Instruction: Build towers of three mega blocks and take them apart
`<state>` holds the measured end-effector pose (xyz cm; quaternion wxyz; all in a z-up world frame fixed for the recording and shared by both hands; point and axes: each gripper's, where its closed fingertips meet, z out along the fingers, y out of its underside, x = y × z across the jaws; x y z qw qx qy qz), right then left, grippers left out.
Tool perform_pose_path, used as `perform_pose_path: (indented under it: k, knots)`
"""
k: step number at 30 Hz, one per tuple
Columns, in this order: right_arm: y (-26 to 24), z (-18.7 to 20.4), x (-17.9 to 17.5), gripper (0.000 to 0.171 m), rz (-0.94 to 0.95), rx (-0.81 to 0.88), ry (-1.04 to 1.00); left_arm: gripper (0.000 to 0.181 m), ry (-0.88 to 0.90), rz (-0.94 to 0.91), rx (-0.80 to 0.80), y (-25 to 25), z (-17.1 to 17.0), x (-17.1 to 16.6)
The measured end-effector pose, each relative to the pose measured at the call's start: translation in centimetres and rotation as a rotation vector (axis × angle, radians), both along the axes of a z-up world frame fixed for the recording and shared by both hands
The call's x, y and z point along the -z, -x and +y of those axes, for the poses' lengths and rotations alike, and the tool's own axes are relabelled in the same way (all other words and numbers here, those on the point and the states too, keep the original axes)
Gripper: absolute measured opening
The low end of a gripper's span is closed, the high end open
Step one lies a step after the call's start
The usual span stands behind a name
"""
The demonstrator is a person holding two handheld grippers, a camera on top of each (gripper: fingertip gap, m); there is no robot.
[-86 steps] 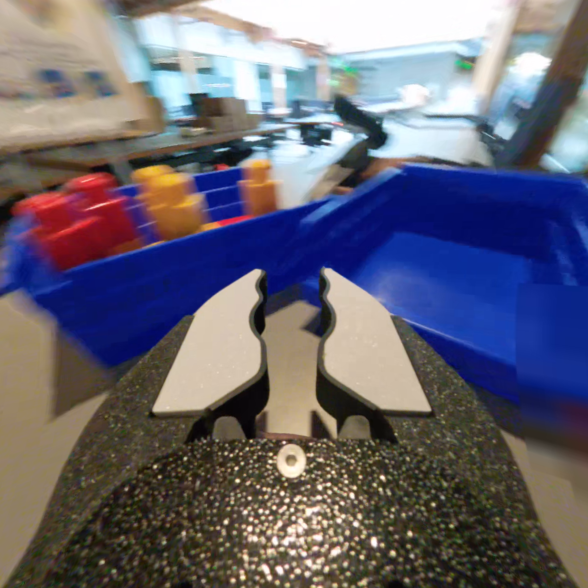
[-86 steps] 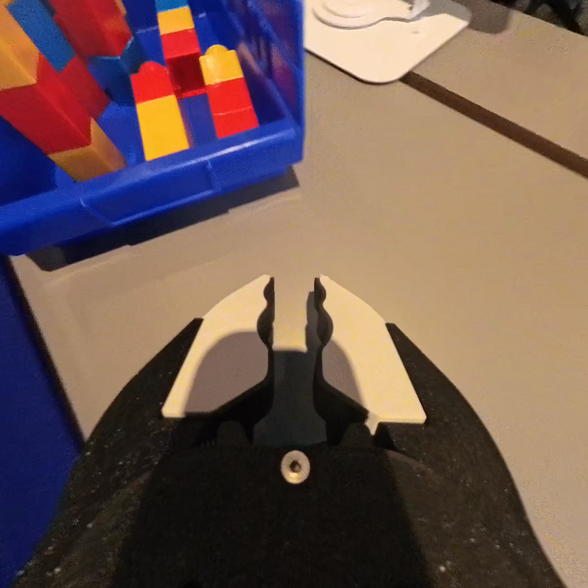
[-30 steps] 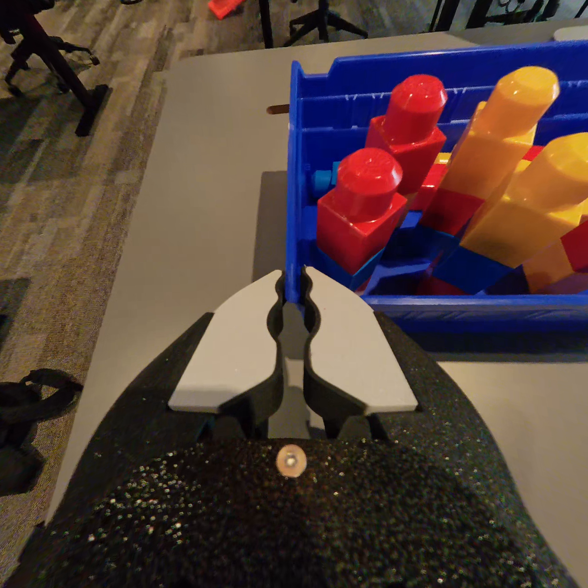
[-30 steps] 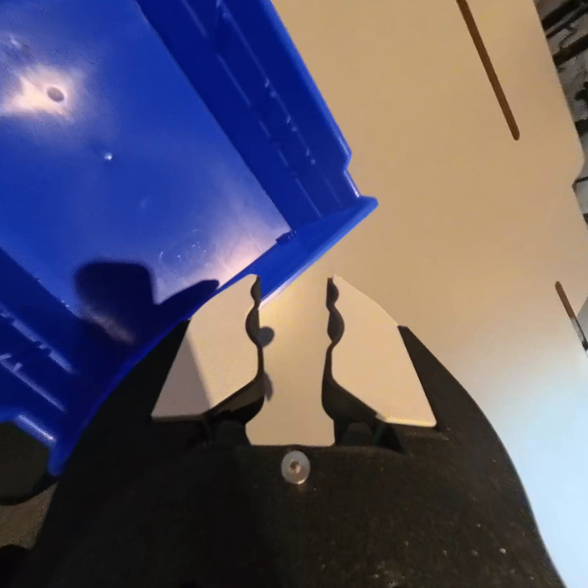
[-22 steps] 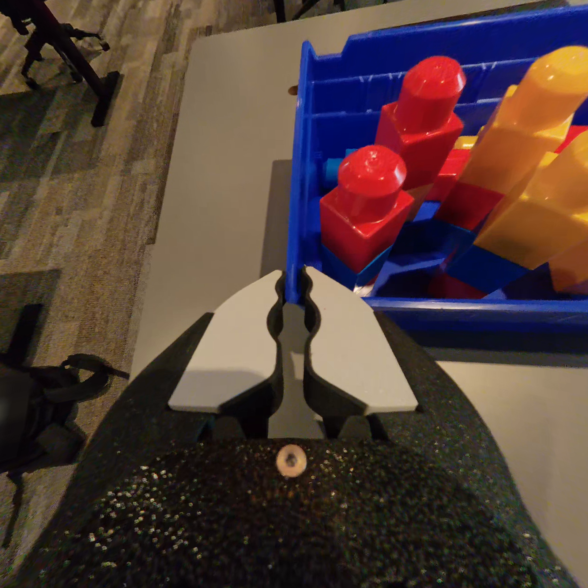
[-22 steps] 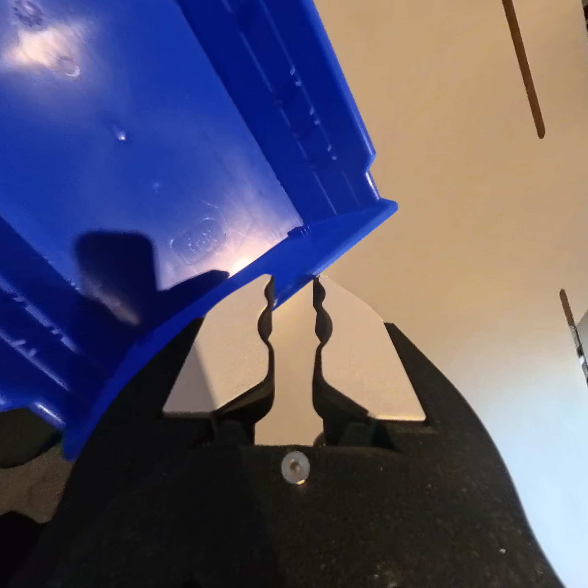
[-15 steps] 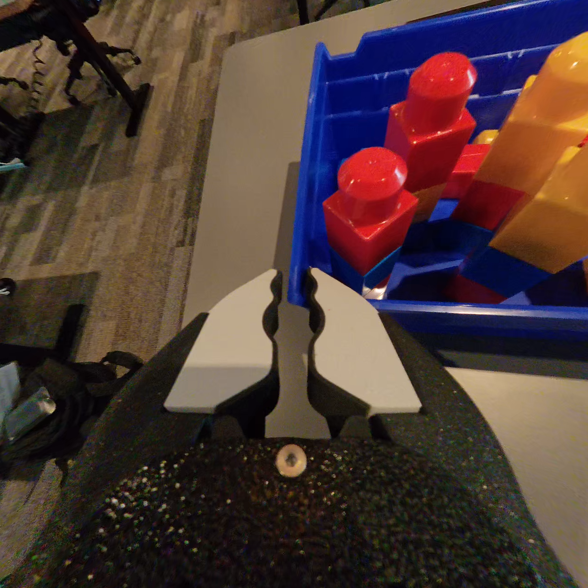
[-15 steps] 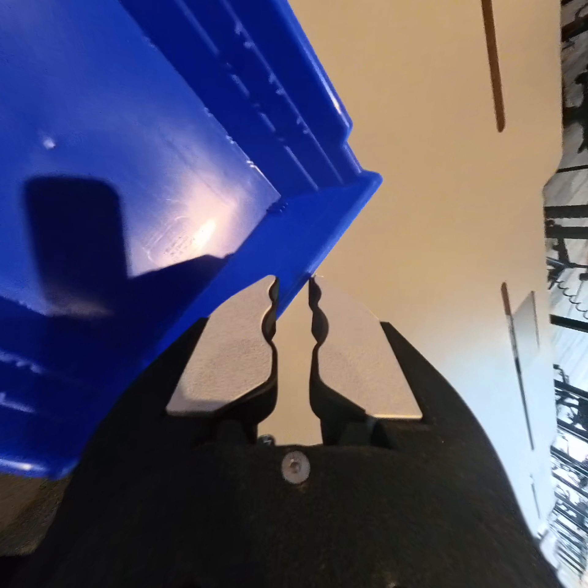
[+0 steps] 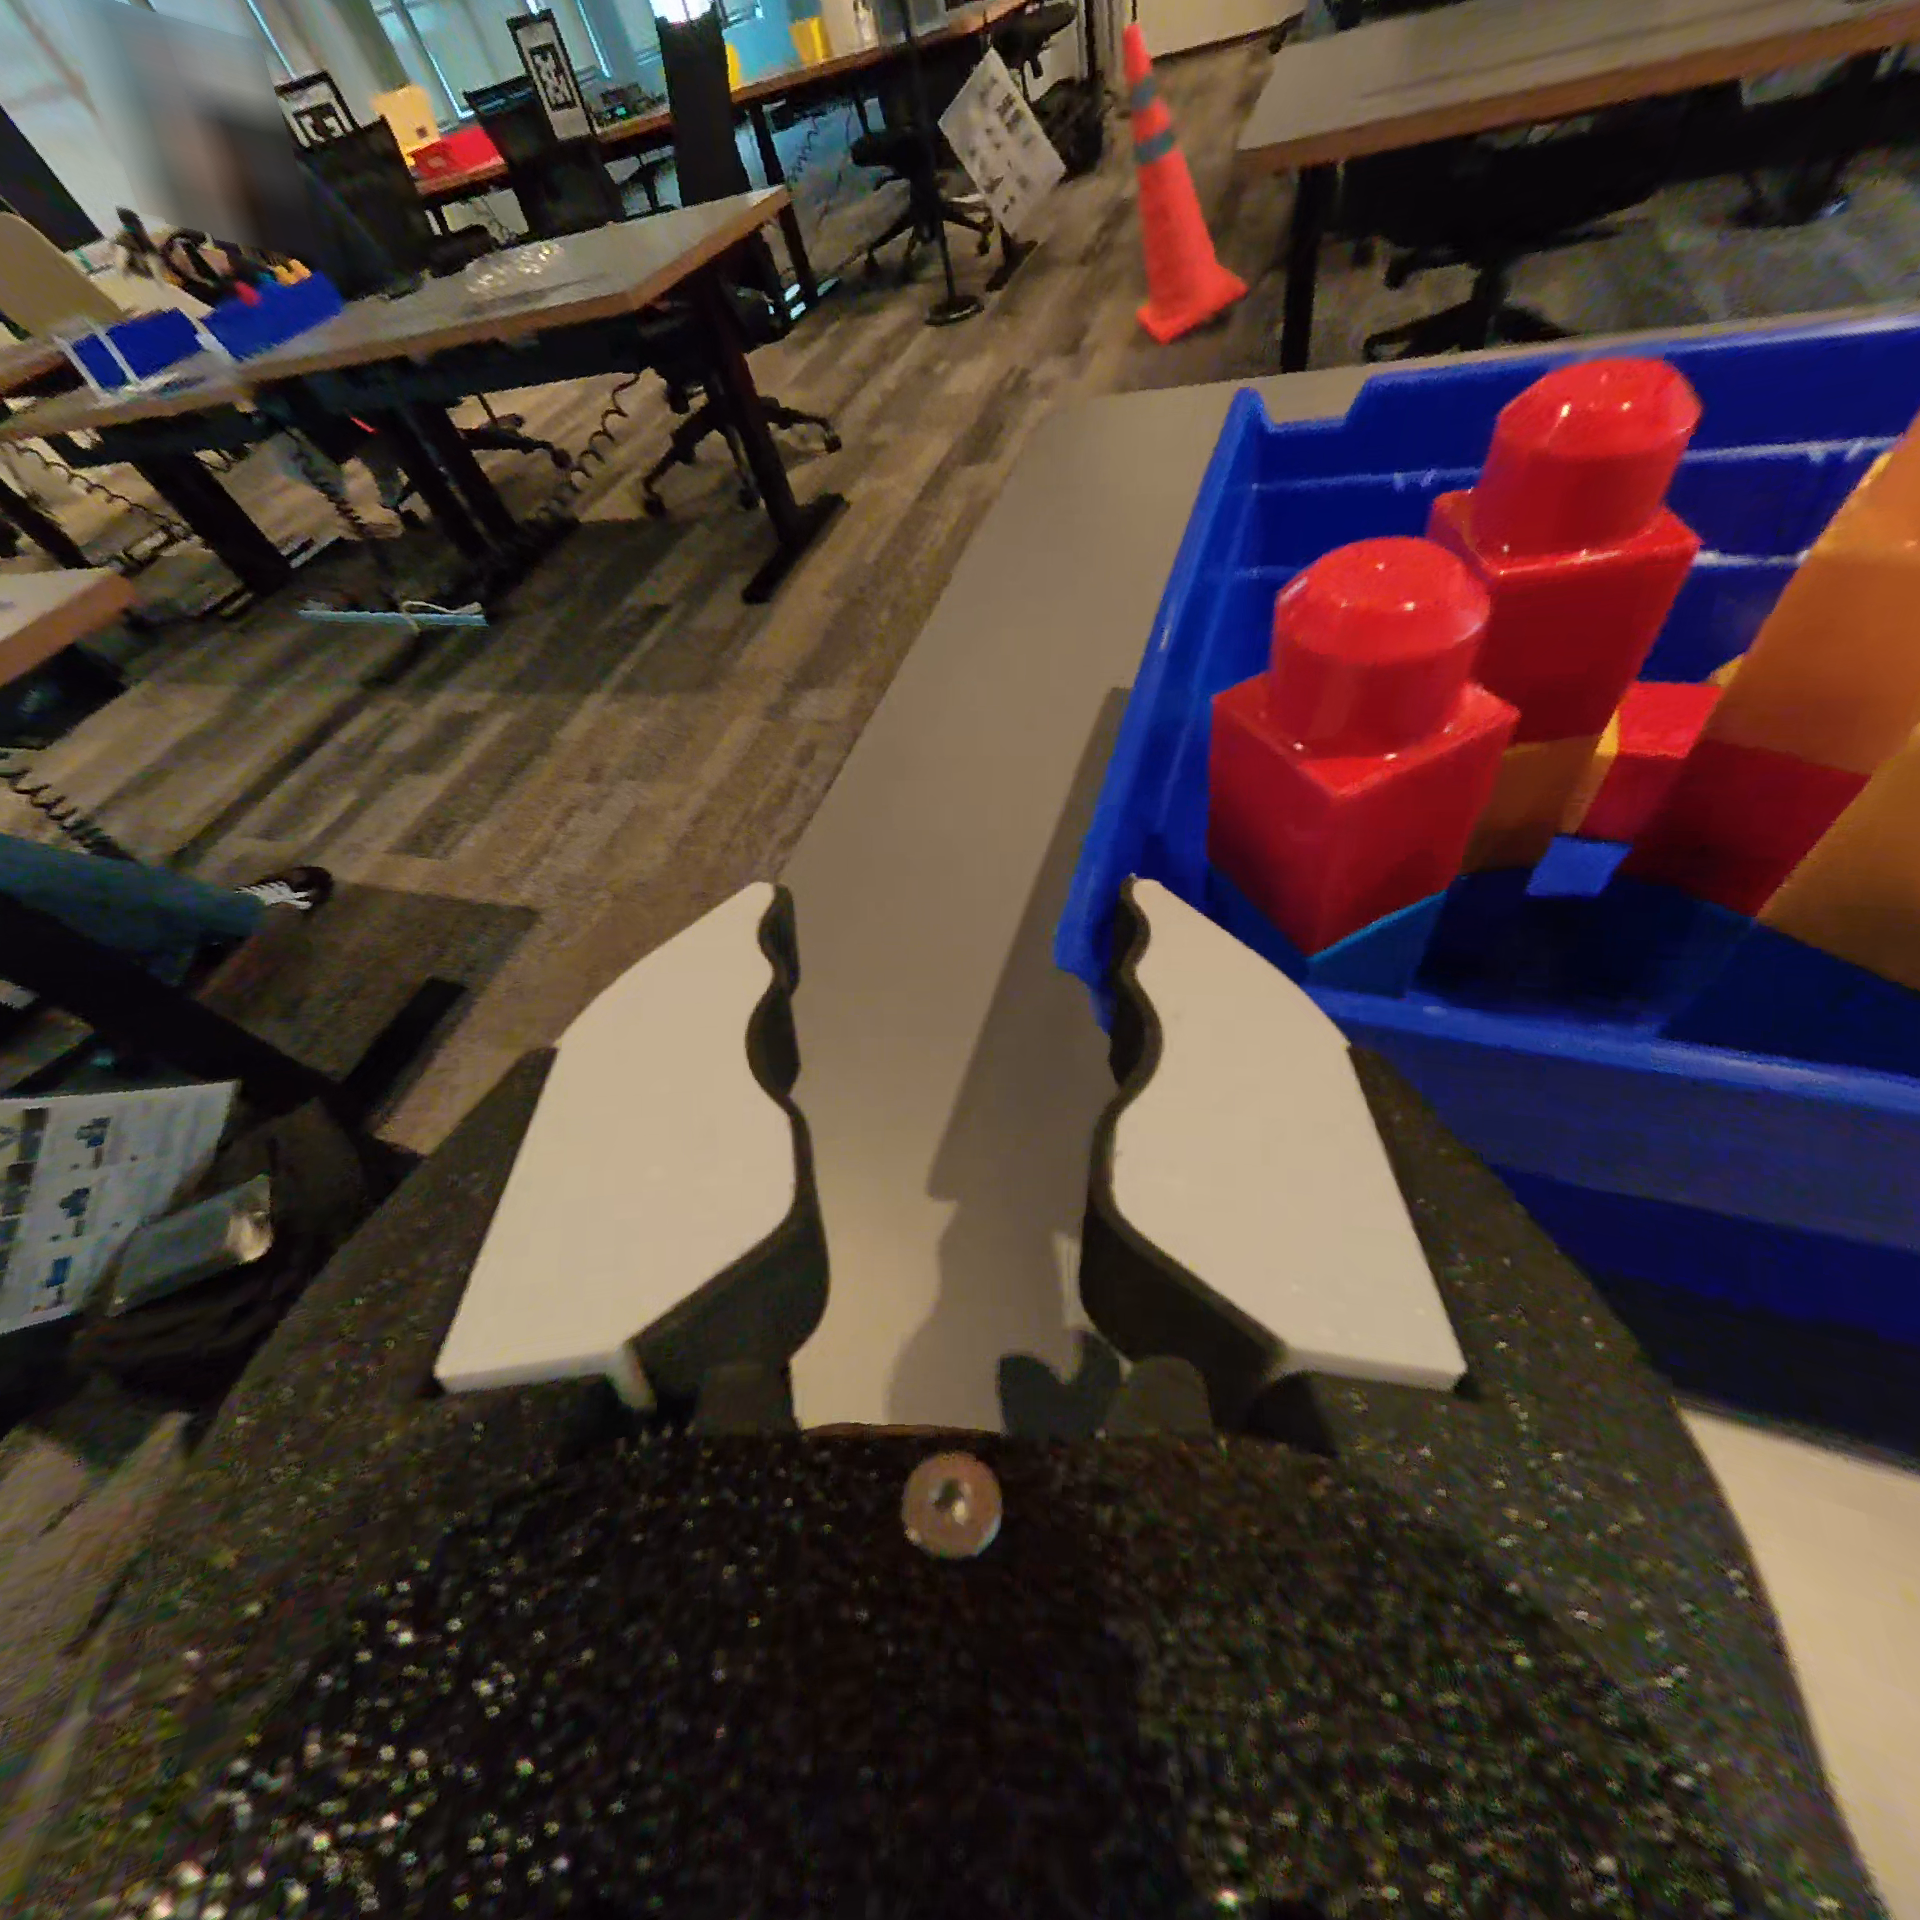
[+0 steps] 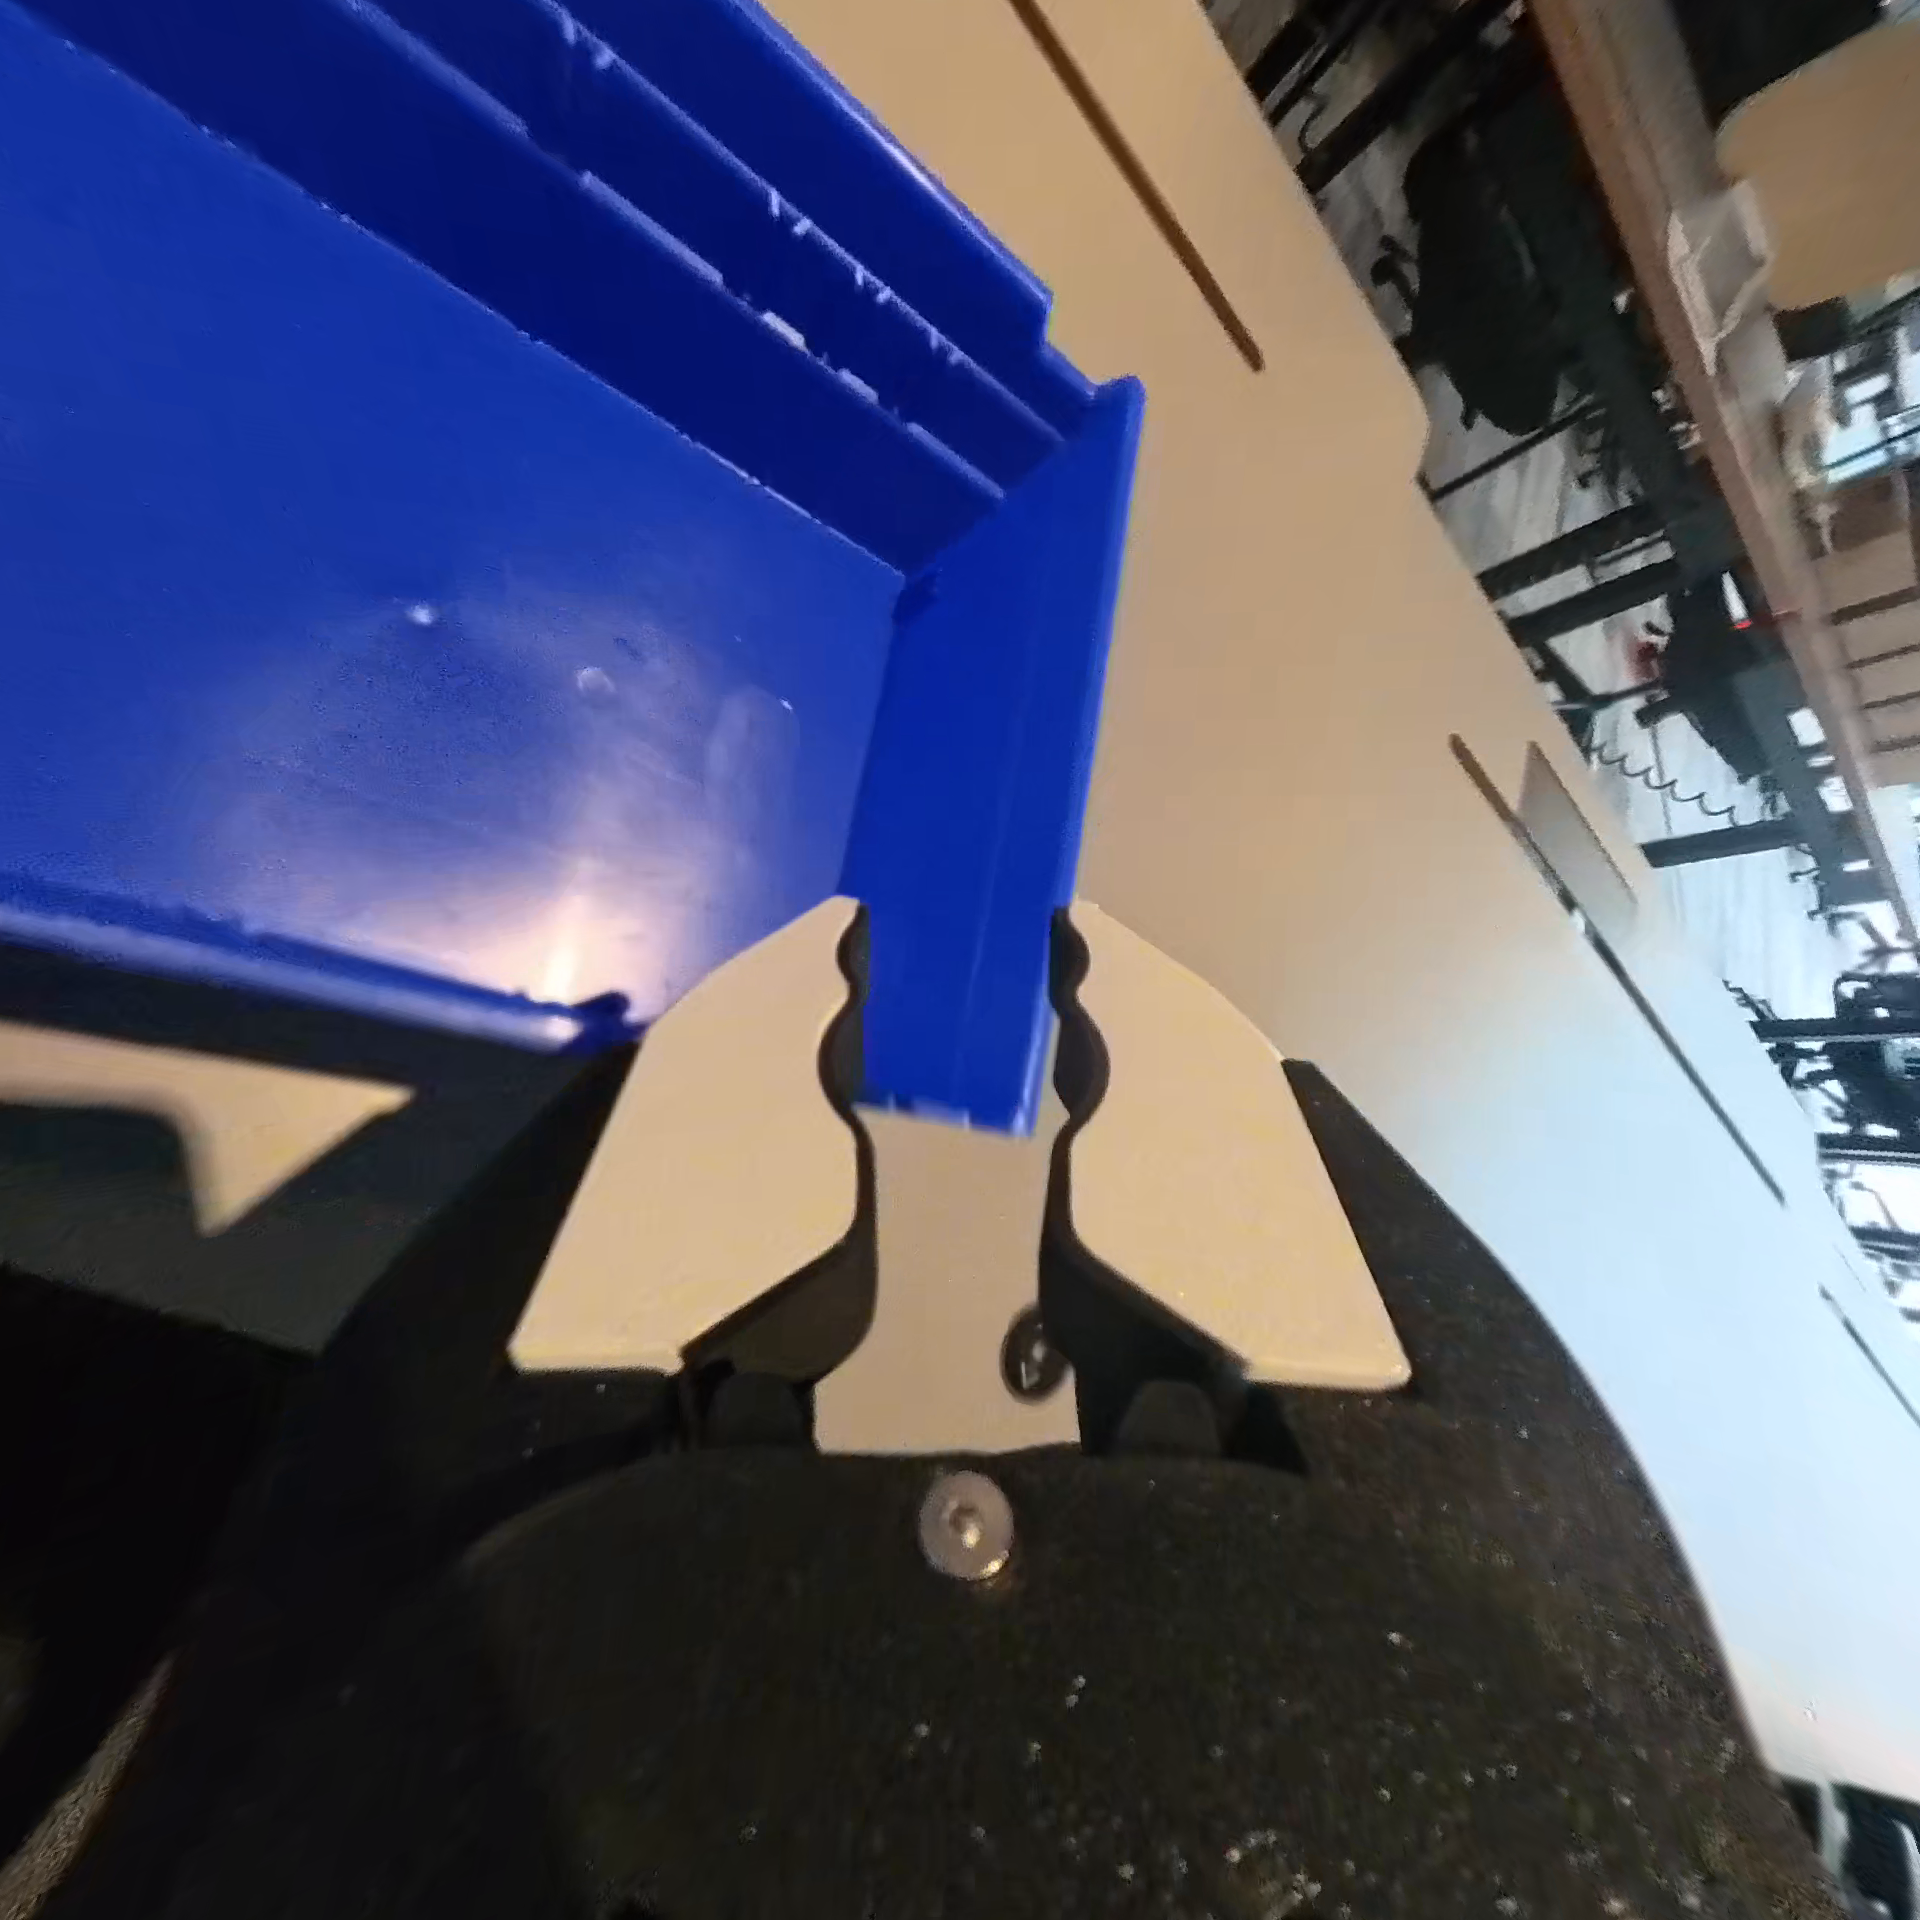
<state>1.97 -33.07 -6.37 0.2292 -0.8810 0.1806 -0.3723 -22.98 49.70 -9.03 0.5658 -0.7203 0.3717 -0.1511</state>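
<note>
A blue bin [image 9: 1143, 675] stands on the grey table and holds mega blocks. Two red blocks [image 9: 1351, 769] stand upright at its left end. Orange blocks [image 9: 1829, 644] lean at the right, and blue blocks [image 9: 1558, 935] lie at the bottom. My left gripper [image 9: 951, 914] is open and empty over the table, with its right finger just beside the bin's near left corner. In the right wrist view my right gripper [image 10: 956, 920] is closed on the end wall of the blue bin [image 10: 520, 520], which fills the gap between its fingers. No blocks show in that view.
The grey table [image 9: 987, 623] ends close to the left of the bin, with floor below it. Other desks [image 9: 582, 281], office chairs and an orange cone [image 9: 1174, 208] stand beyond. A person's shoe [image 9: 281, 888] is at the left. In the right wrist view the table [image 10: 1299, 727] has narrow slots. Some 85 cm of space lies between my two pairs of fingers.
My left gripper has opened wide and tilted up, so the room now shows. My right gripper has moved onto the bin's end wall, which now sits between its fingers.
</note>
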Motion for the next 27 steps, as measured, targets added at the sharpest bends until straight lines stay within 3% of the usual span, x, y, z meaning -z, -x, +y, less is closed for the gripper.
perform_pose_path:
  k: [3,5,7,11,14,15,23,27]
  knots:
    - [1.6,-1.9,-2.0,0.033,-0.057,0.024,-0.097,0.062,0.044,-0.077,0.004,0.0,0.3,0.1]
    - [3.5,-1.5,-2.4,0.026,0.004,-0.033,-0.210,0.064,0.041,-0.113,0.000,0.1,0.3,-0.1]
    - [6.3,-0.7,-0.6,0.024,0.162,-0.134,-0.231,0.065,-0.015,-0.143,-0.017,0.3,0.3,-0.6]
    - [8.3,-1.0,5.1,0.023,0.304,-0.192,0.001,0.055,-0.142,-0.249,-0.054,1.1,-0.1,-2.6]
    - [6.1,0.0,6.1,0.025,0.306,-0.169,-0.032,0.055,-0.158,-0.267,-0.042,1.0,-0.6,-3.1]
    - [5.1,0.1,6.3,0.014,0.309,-0.154,-0.027,0.055,-0.151,-0.255,-0.031,0.7,-0.9,-2.8]
    - [-9.1,-0.5,5.8,0.033,0.122,0.140,-0.127,0.058,-0.164,-0.211,0.039,-1.3,-4.4,-2.0]
    - [-7.7,-0.1,5.1,0.035,0.094,0.151,-0.351,0.056,-0.190,-0.206,0.087,-1.9,-7.2,-1.8]
